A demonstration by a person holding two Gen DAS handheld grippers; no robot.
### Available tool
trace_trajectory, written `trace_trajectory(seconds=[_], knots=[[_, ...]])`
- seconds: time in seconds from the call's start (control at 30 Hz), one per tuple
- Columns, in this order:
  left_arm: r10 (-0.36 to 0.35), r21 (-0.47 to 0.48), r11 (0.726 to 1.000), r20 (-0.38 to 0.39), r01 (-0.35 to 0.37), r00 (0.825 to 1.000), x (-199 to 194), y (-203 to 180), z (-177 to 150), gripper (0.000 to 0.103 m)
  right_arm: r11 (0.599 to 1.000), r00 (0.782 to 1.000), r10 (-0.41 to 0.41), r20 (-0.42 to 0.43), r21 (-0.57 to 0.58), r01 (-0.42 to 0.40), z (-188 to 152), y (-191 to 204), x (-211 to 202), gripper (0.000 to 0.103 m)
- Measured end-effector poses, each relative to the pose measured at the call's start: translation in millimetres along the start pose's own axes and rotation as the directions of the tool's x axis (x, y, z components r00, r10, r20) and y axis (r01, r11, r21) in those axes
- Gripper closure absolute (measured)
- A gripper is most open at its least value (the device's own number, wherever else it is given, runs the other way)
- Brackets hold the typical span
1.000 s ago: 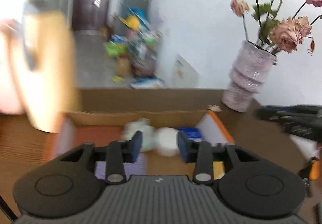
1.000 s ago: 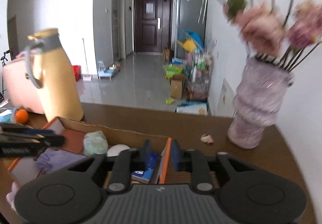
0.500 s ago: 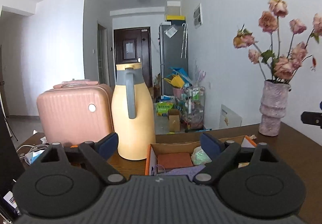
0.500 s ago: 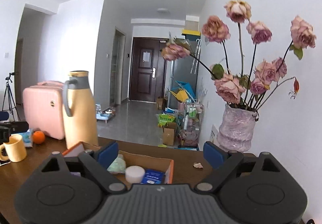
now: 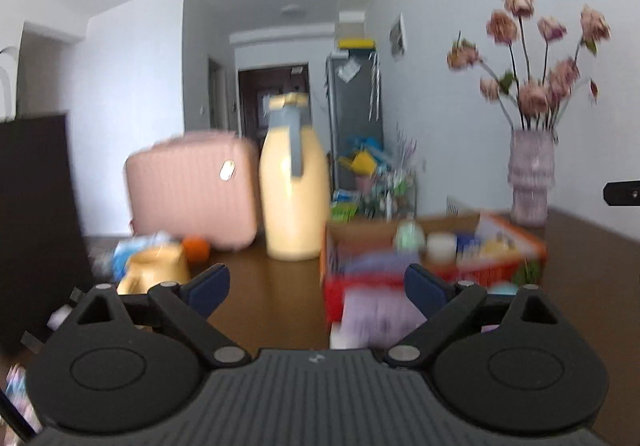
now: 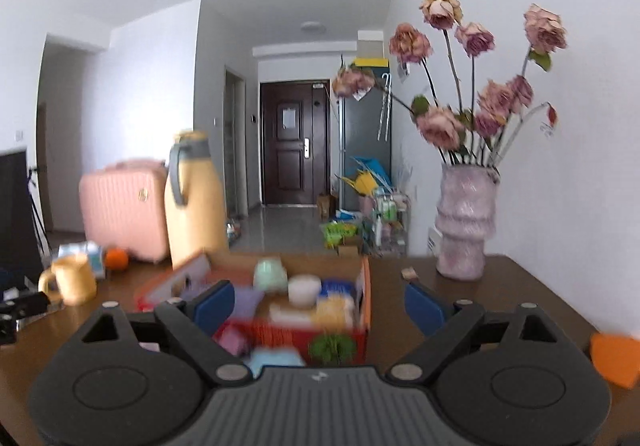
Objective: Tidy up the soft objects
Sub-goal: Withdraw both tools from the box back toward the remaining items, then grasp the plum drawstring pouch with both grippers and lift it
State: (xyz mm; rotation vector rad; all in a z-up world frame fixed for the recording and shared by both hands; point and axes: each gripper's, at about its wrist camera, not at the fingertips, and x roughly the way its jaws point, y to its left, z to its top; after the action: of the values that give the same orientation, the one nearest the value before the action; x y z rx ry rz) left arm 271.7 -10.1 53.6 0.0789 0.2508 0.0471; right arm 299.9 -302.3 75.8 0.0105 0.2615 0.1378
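An open cardboard box (image 5: 514,242) (image 6: 366,298) stands on the brown table and holds several soft items. Among them are a mint green bundle (image 5: 409,236) (image 6: 271,274), a white round piece (image 6: 304,288), a purple cloth (image 5: 376,312) (image 6: 246,300) and a yellow piece (image 6: 334,310). A green tuft (image 6: 332,348) and a light blue soft thing (image 6: 276,360) lie at the box's near side. My left gripper (image 5: 316,286) hovers in front of the box, jaws still opening, nothing between them. My right gripper (image 6: 318,304) is open and holds nothing, also short of the box.
A yellow jug (image 5: 292,197) and a pink suitcase (image 5: 192,189) stand left of the box. A vase of dried roses (image 6: 466,221) is at the back right. A yellow mug (image 6: 74,282), an orange fruit (image 6: 117,258) and a black screen (image 5: 36,226) are at left. An orange object (image 6: 614,360) sits near right.
Both grippers have drawn back from over the box, and it now looks farther off. Their jaws went from nearly closed to wide apart. Nothing was picked up.
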Motion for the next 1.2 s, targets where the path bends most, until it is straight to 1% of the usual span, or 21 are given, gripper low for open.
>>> trace_trajectory(seconds=[0.03,0.07,0.13,0.17,0.23,0.27,0.3,0.37,0.47,0.53,0.57,0.7,0.8,0.87,0.97,1.03,1.1,1.13,1.17,1.2], knots=[[-0.007,0.009,1.0,0.005,0.007,1.0,-14,3,-11,0.003,1.0,1.0,-0.004,-0.011,-0.014,0.004,-12,4,-11,0.011],[0.003,0.019,1.0,0.017,-0.003,1.0,-28,7,-22,0.002,1.0,1.0,0.002,-0.022,-0.026,-0.003,-26,8,-22,0.011],[0.047,0.034,0.998,0.026,-0.048,0.999,-54,14,-42,0.001,1.0,0.998,0.019,-0.063,-0.011,-0.02,-58,15,-49,0.011],[0.059,0.033,0.998,0.018,-0.059,0.998,-67,19,-52,0.001,1.0,0.996,0.025,-0.088,0.01,-0.024,-70,17,-61,0.011],[0.039,0.024,0.999,-0.017,-0.039,0.999,-89,29,-68,0.001,0.997,0.991,0.043,-0.13,0.076,-0.033,-96,22,-87,0.011],[0.028,0.023,0.999,-0.029,-0.028,0.999,-95,33,-73,0.0,0.993,0.988,0.066,-0.142,0.102,-0.052,-107,24,-97,0.01],[0.034,0.018,0.999,-0.047,-0.033,0.998,-96,36,-74,0.0,0.991,0.982,0.09,-0.164,0.118,-0.071,-114,27,-101,0.01],[0.051,-0.008,0.999,-0.054,-0.052,0.997,-89,36,-70,0.0,0.988,0.976,0.107,-0.191,0.134,-0.082,-119,32,-97,0.01],[0.046,-0.005,0.999,-0.032,-0.046,0.998,-81,34,-64,0.0,0.993,0.981,0.077,-0.176,0.104,-0.059,-113,41,-93,0.011],[0.031,-0.009,0.999,-0.032,-0.031,0.999,-77,34,-65,0.0,0.994,0.984,0.08,-0.157,0.082,-0.067,-111,46,-92,0.011],[0.024,-0.014,1.0,-0.041,-0.024,0.999,-74,34,-66,0.0,0.994,0.984,0.082,-0.161,0.08,-0.07,-111,48,-90,0.011],[0.022,-0.017,1.0,-0.096,-0.024,0.995,-51,32,-72,0.0,0.994,0.974,0.083,-0.212,0.087,-0.066,-108,53,-63,0.014],[0.017,-0.042,0.999,-0.115,-0.022,0.993,-31,32,-71,0.0,0.992,0.969,0.111,-0.221,0.081,-0.095,-98,62,-35,0.016],[0.002,-0.061,0.998,-0.128,-0.01,0.992,-15,32,-67,0.0,0.992,0.968,0.119,-0.221,0.073,-0.105,-89,71,-10,0.016],[-0.03,-0.054,0.998,-0.126,0.023,0.992,9,26,-60,0.0,0.994,0.969,0.106,-0.222,0.053,-0.097,-77,85,32,0.017],[-0.041,-0.05,0.998,-0.124,0.035,0.991,23,22,-55,0.0,0.995,0.967,0.099,-0.234,0.046,-0.091,-71,93,62,0.019],[-0.055,-0.058,0.997,-0.135,0.048,0.989,36,20,-53,0.0,0.995,0.964,0.091,-0.248,0.051,-0.08,-67,100,89,0.029],[-0.061,-0.063,0.997,-0.141,0.052,0.988,40,19,-52,0.0,0.996,0.963,0.083,-0.255,0.048,-0.073,-67,103,100,0.031],[-0.066,-0.068,0.996,-0.147,0.056,0.987,44,18,-52,0.0,0.998,0.961,0.064,-0.269,0.041,-0.055,-67,105,111,0.037],[-0.072,-0.073,0.995,-0.153,0.061,0.986,47,18,-52,0.0,0.999,0.959,0.043,-0.28,0.039,-0.033,-68,106,119,0.055]])
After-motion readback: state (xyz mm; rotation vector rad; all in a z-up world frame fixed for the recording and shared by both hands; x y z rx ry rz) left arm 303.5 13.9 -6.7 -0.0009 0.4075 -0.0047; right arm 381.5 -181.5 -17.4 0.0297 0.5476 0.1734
